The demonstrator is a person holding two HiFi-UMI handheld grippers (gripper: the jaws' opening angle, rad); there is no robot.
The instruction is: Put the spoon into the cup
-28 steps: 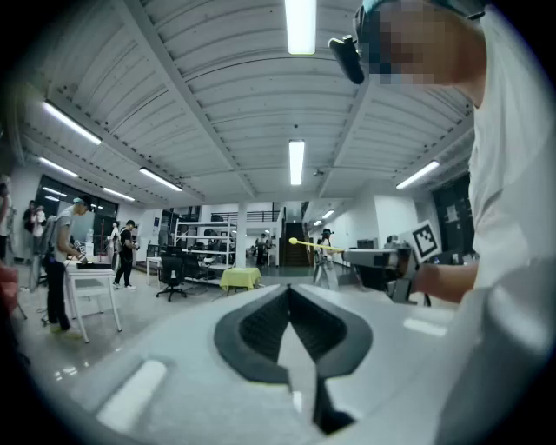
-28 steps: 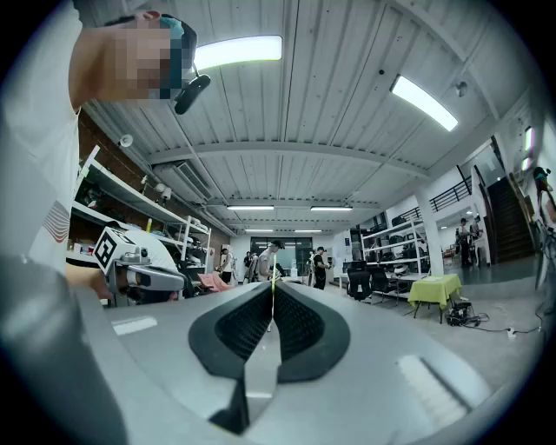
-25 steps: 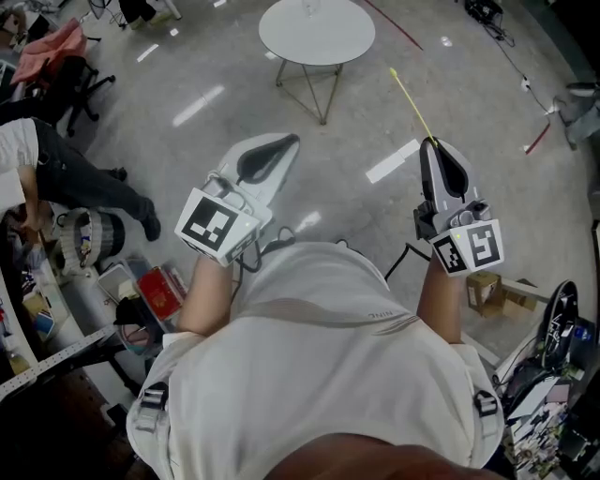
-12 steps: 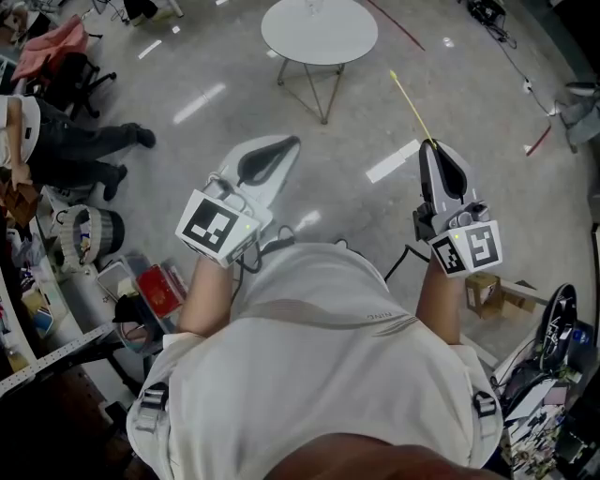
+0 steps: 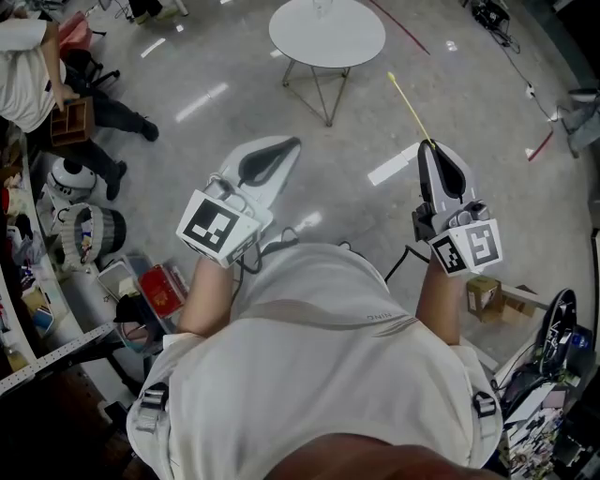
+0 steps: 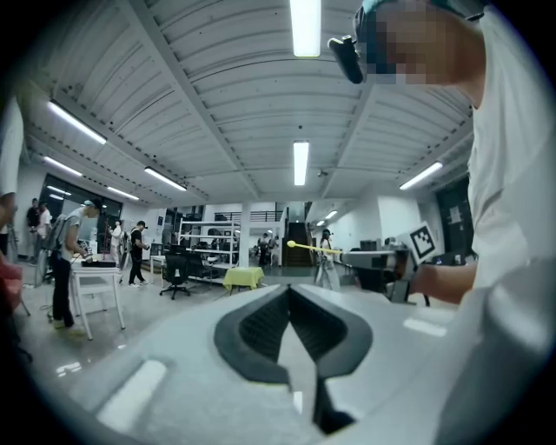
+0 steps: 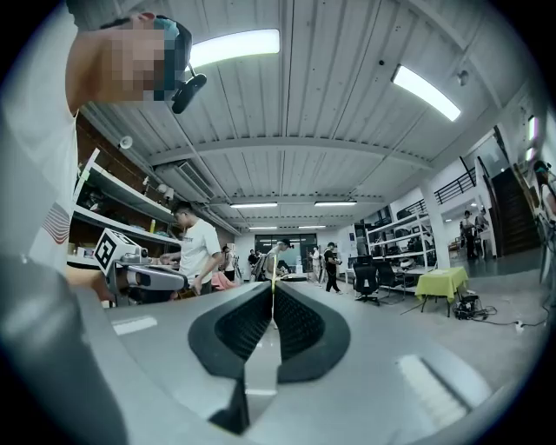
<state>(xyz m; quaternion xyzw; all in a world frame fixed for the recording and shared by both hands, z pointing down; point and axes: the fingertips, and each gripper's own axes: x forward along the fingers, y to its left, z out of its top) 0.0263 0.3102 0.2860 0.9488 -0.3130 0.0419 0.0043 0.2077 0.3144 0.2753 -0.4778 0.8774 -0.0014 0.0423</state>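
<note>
In the head view my right gripper (image 5: 429,143) is shut on the handle of a thin yellow spoon (image 5: 410,105), which sticks out ahead over the floor. The right gripper view shows the yellow handle (image 7: 273,295) pinched between the closed pads. My left gripper (image 5: 287,142) is shut with nothing in it; its jaws meet in the left gripper view (image 6: 289,288). That view also shows the spoon (image 6: 309,249) to the right. A round white table (image 5: 328,37) stands ahead, with a small clear thing (image 5: 322,7) on it, too small to tell what it is.
Both grippers hang level over a glossy grey floor with a white tape mark (image 5: 394,161). A person (image 5: 33,66) carries a wooden box at the upper left. Bins and boxes (image 5: 141,286) crowd the left; a stool and gear (image 5: 487,291) the lower right.
The person at the left has walked toward the upper left corner. The round table sits slightly further right in the view. Both grippers keep their pose and the spoon stays held.
</note>
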